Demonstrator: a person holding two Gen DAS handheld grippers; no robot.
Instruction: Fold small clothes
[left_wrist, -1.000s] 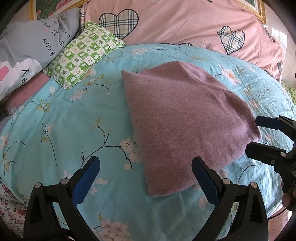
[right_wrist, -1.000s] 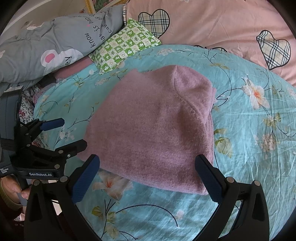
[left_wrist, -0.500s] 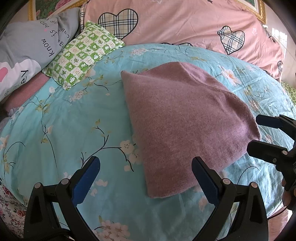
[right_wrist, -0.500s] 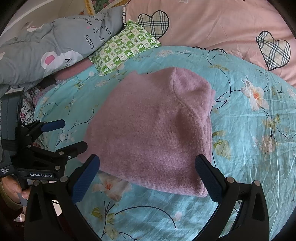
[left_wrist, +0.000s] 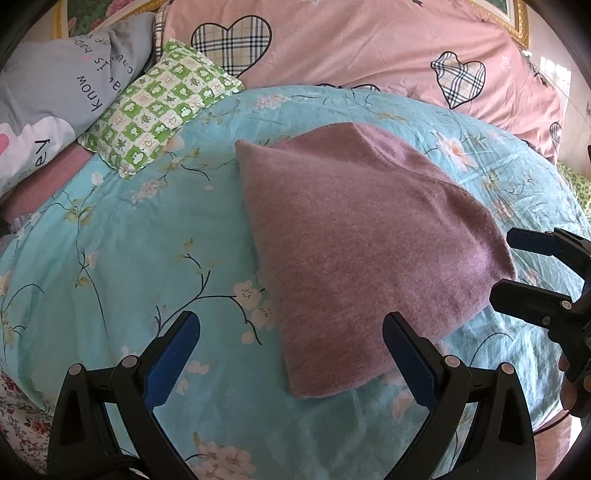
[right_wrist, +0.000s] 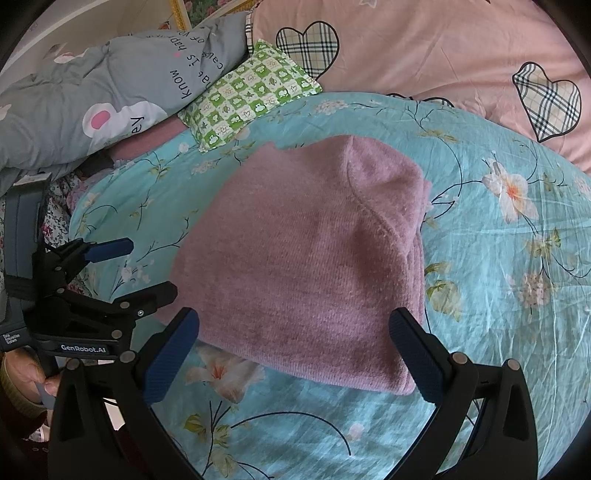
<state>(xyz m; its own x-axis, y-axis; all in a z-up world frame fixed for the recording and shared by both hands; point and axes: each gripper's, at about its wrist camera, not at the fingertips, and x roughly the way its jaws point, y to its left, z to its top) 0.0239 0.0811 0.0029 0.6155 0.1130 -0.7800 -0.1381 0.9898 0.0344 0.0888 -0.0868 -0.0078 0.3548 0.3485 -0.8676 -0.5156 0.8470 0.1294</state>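
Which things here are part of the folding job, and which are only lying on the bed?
Belonging to the job:
- mauve knit garment, folded on the floral bedsheet
- left hand-held gripper, open
- right hand-held gripper, open

Just lying about:
- green checked pillow
- grey printed quilt
- pink quilt with plaid hearts

Ahead of both wide-open claws, the folded mauve garment (left_wrist: 362, 258) covers the middle of the bed (left_wrist: 110, 258). Bare floral cover lies to either side. Beyond, the green checked pillow (left_wrist: 159, 107) and pink pillows (left_wrist: 351, 44) block the far edge.
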